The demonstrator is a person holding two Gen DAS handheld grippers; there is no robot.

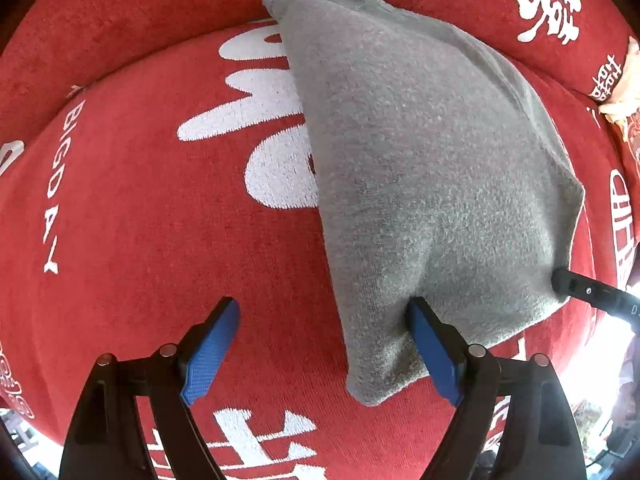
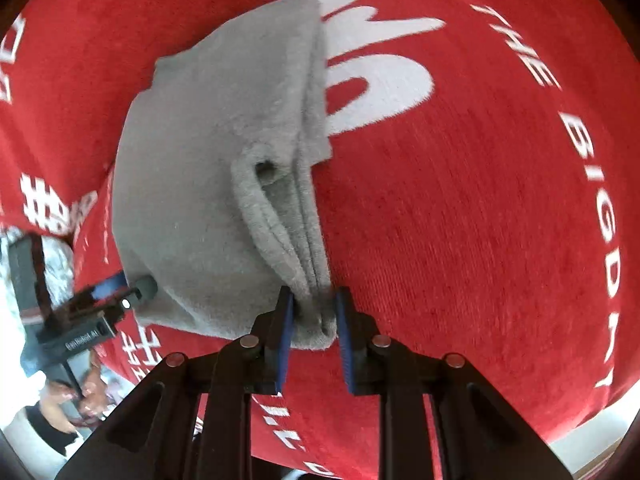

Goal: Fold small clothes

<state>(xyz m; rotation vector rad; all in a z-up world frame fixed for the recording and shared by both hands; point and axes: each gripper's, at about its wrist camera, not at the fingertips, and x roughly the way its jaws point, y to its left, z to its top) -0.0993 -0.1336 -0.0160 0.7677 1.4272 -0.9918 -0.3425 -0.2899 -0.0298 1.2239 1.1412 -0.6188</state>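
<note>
A grey knitted garment (image 1: 420, 160) lies folded on a red cloth (image 1: 140, 220) with white lettering. My left gripper (image 1: 323, 304) points down at its near edge with the jaws wide open. One blue pad (image 1: 428, 340) rests against the garment's near corner, and the other pad (image 1: 212, 344) stands over bare red cloth. In the right wrist view the garment (image 2: 200, 168) shows stacked layers and a looped hem. My right gripper (image 2: 315, 294) is shut on the bunched near corner of those layers. A dark finger of the right gripper (image 1: 568, 280) touches the garment's right edge.
The red cloth (image 2: 480, 200) covers the whole work surface and drops off at the near edge. The left gripper (image 2: 140, 288) shows at the garment's left side. A pale crumpled item (image 1: 624, 92) lies at the far right. A person's hands and floor (image 2: 72, 400) appear below the edge.
</note>
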